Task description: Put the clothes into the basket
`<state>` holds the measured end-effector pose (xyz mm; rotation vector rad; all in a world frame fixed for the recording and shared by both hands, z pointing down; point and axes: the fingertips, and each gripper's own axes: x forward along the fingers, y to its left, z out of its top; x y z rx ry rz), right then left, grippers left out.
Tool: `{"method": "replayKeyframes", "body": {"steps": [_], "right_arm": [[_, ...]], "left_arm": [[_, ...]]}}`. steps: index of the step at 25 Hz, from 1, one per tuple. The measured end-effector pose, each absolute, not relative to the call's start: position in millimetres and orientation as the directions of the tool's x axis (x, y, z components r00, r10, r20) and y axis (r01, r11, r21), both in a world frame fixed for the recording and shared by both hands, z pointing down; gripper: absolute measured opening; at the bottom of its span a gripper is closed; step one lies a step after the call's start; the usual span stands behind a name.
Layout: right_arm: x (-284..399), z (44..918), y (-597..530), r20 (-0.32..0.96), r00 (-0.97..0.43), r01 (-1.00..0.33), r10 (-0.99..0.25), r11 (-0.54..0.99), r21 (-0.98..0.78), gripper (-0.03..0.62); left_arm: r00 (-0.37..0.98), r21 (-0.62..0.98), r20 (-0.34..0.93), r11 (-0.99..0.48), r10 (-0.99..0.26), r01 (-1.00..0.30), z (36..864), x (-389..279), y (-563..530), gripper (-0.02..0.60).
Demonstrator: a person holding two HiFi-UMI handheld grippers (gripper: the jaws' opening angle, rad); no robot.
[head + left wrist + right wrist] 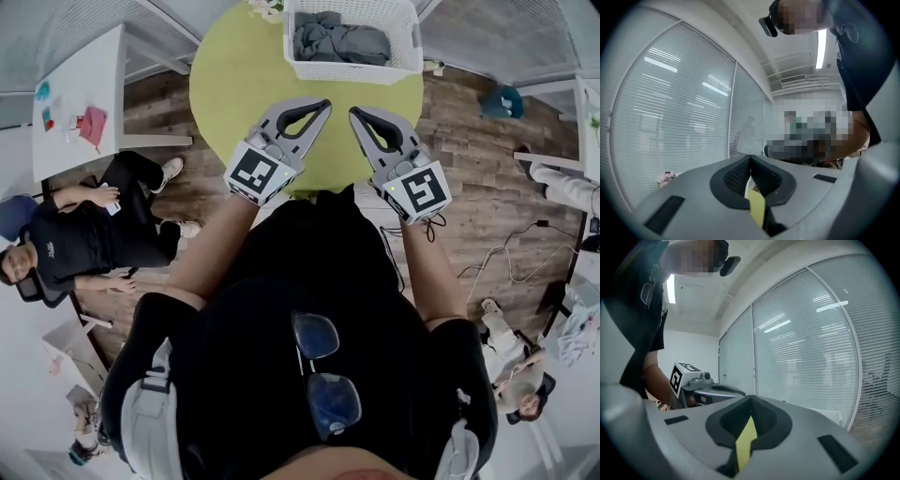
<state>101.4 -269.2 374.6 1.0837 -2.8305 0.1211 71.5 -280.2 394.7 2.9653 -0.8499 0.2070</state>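
Observation:
A white lattice basket (403,42) stands at the far edge of the round green table (234,84), and grey clothes (339,41) lie inside it. Both grippers hover over the table's near edge, held close to the person's chest and pointing roughly level. My left gripper (324,104) has its jaws pressed together with nothing between them; in its own view the tips (750,157) meet. My right gripper (355,112) is likewise shut and empty, its tips (751,398) touching. The left gripper's marker cube (686,377) shows in the right gripper view.
A small white side table (80,89) with pink and teal items stands at the left. People sit on the wooden floor at the left (84,234) and lower right (516,375). Cables (506,253) trail on the floor at the right. Blinds (670,108) cover glass walls around.

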Motion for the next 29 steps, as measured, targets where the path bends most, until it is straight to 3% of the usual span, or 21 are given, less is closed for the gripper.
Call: {"method": "replayKeyframes", "body": {"steps": [29], "right_arm": [[79,386,-240,0.142,-0.73,-0.679,-0.668,0.733,-0.044,0.025]], "left_arm": [[0.853,0.011,0.124,-0.859,-0.507,-0.512,401,54,-250,0.011]]}}
